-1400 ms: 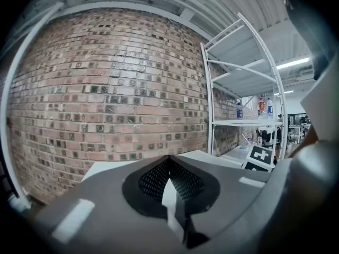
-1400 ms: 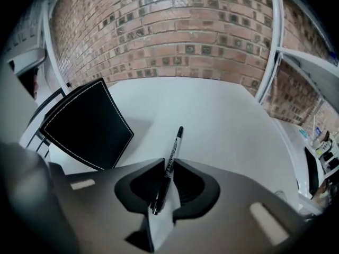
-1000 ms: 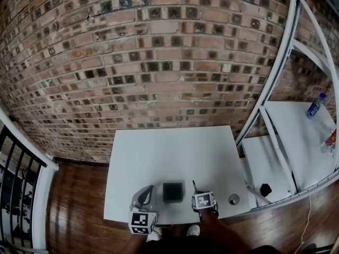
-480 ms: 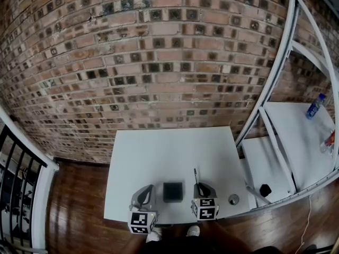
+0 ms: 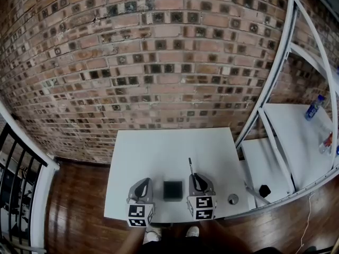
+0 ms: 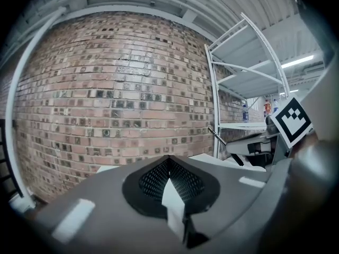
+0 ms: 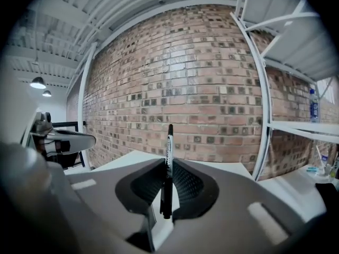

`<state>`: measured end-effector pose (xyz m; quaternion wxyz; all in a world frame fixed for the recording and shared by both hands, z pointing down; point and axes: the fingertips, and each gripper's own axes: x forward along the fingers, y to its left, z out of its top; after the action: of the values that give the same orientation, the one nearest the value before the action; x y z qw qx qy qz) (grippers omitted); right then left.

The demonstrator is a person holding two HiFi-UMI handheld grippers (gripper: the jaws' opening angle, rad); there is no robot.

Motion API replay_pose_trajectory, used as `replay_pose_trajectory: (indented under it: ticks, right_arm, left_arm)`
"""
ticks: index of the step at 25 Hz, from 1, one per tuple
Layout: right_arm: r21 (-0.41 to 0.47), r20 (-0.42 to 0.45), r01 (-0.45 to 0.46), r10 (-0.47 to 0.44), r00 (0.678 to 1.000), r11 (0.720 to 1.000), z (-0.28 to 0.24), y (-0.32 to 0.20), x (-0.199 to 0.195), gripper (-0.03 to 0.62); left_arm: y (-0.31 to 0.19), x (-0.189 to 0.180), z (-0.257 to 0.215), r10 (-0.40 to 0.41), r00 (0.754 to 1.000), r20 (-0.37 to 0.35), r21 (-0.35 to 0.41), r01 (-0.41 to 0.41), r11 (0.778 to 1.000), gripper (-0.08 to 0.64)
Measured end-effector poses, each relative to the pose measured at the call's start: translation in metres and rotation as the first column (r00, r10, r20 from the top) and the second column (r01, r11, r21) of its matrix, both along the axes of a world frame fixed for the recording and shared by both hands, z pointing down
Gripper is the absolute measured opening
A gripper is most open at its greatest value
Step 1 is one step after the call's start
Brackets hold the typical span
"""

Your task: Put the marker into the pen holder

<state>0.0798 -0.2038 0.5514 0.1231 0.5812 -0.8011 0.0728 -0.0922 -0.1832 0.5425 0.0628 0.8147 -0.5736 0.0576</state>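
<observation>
Right gripper view: hand-held gripper (image 7: 168,165) clamps marker (image 7: 169,141).

Marker (image 5: 190,166) near black pen holder (image 5: 172,190)

Even bright indoor light, soft shadows, strong fisheye bending at edges, dark vignette corners, near foreground blurred

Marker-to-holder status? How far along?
Done: the grasp. The marker is clamped in the right gripper. In hand: it is held to the right of the pen holder, not over it. Left: carry it above the holder's opening, lower it and release. The left gripper is shut and empty.
</observation>
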Motion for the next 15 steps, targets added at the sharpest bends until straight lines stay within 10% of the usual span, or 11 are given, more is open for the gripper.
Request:
replay_pose_trajectory:
  ticks: [15]
  right_arm:
    - [0.038, 0.050, 0.042, -0.044, 0.998, 0.998, -0.020, 0.024, -0.026, 0.045]
  left_arm:
    - [0.004, -0.007, -0.019, -0.038, 0.999, -0.032, 0.017, 0.038, 0.999, 0.014]
